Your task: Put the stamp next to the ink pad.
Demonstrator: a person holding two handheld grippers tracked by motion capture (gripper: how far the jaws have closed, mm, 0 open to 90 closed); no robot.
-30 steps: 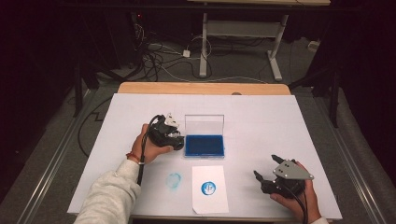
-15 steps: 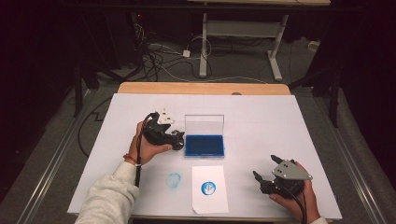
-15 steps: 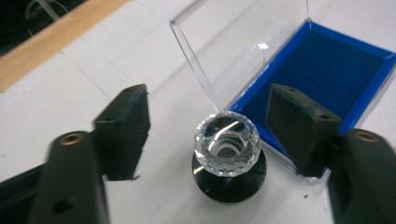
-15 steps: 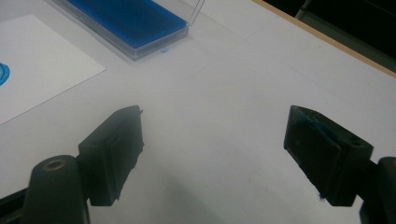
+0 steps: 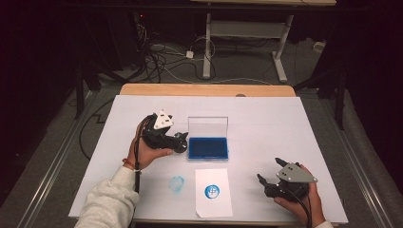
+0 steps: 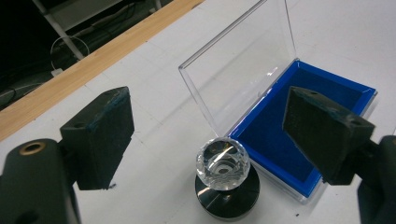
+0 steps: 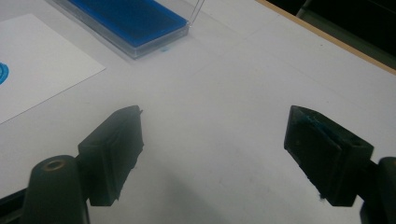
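On the white worktop (image 5: 266, 118), the left gripper (image 6: 205, 140) hangs with jaws spread over a crystal-topped stamp (image 6: 226, 179), which stands just beside the open blue ink pad (image 6: 303, 121). The right gripper (image 7: 212, 154) hovers spread over bare worktop, near the stamped paper (image 5: 213, 192).

Black tongs (image 5: 178, 141), grey three-cornered top plates, black cables; pale grey sleeve (image 5: 107, 202), orange wristband (image 5: 128, 164).
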